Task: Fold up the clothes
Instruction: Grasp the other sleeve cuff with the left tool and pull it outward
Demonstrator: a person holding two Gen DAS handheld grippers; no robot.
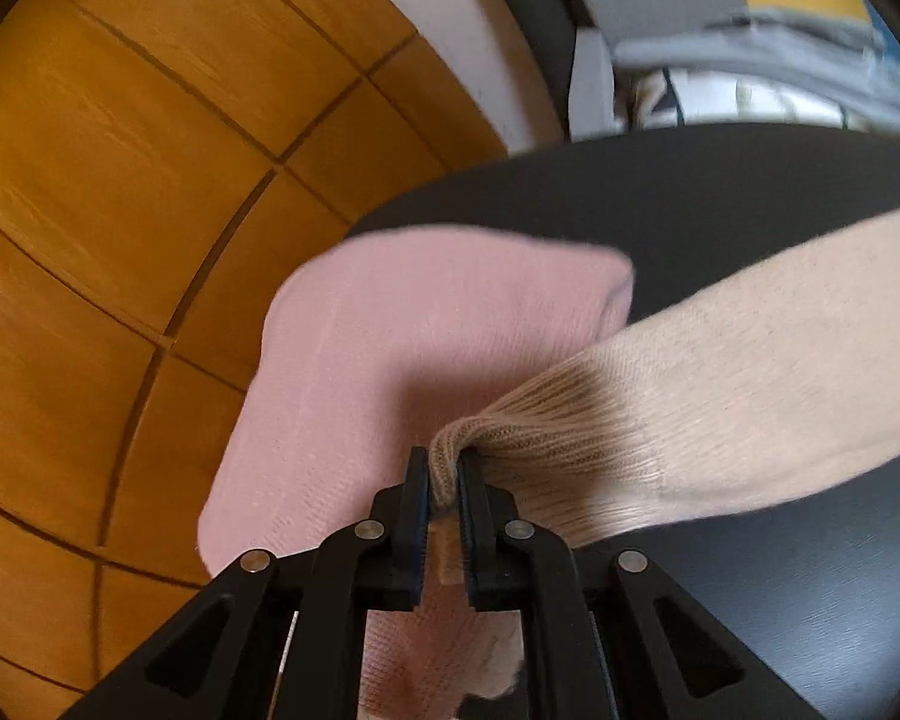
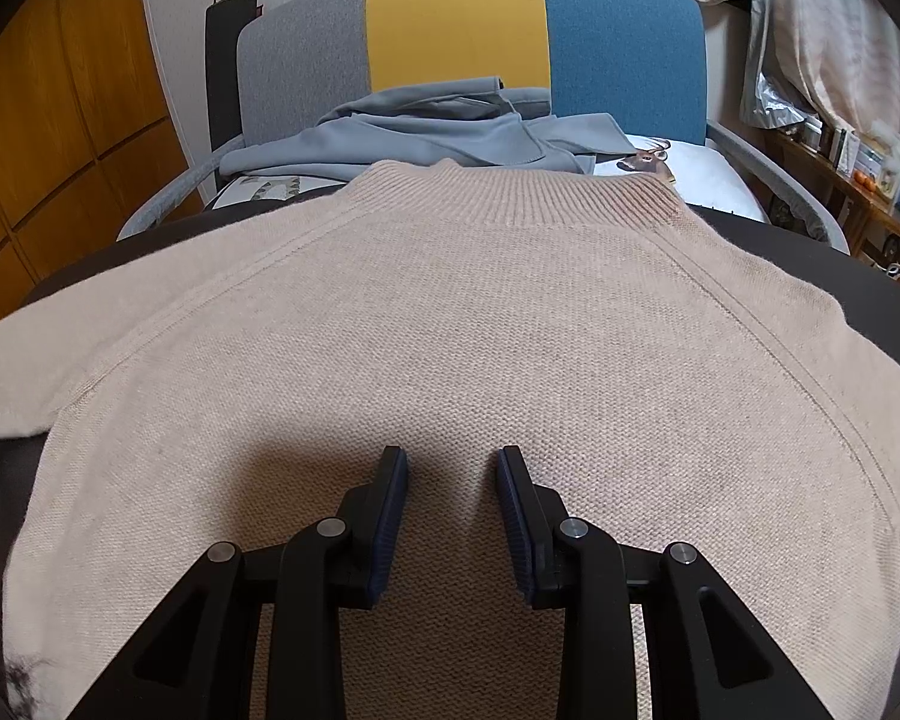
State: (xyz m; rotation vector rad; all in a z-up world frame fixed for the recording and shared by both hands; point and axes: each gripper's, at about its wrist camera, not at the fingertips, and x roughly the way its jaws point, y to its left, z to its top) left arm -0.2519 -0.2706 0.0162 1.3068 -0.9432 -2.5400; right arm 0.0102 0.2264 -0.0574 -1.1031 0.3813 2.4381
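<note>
A beige knit sweater (image 2: 450, 324) lies spread flat on a dark table (image 2: 810, 252), collar at the far side. My right gripper (image 2: 451, 456) hovers open just above the sweater's middle, nothing between its fingers. In the left wrist view my left gripper (image 1: 444, 468) is shut on the ribbed cuff (image 1: 450, 450) of the sweater's sleeve (image 1: 750, 372), which stretches away to the right above the table. Under the cuff lies a folded pink garment (image 1: 402, 348) at the table's left edge.
A chair (image 2: 462, 24) with a grey, yellow and blue back stands behind the table, with a grey-blue garment (image 2: 426, 132) piled on its seat. Wooden floor (image 1: 120, 180) lies left of the table. Cluttered shelves (image 2: 858, 162) stand at far right.
</note>
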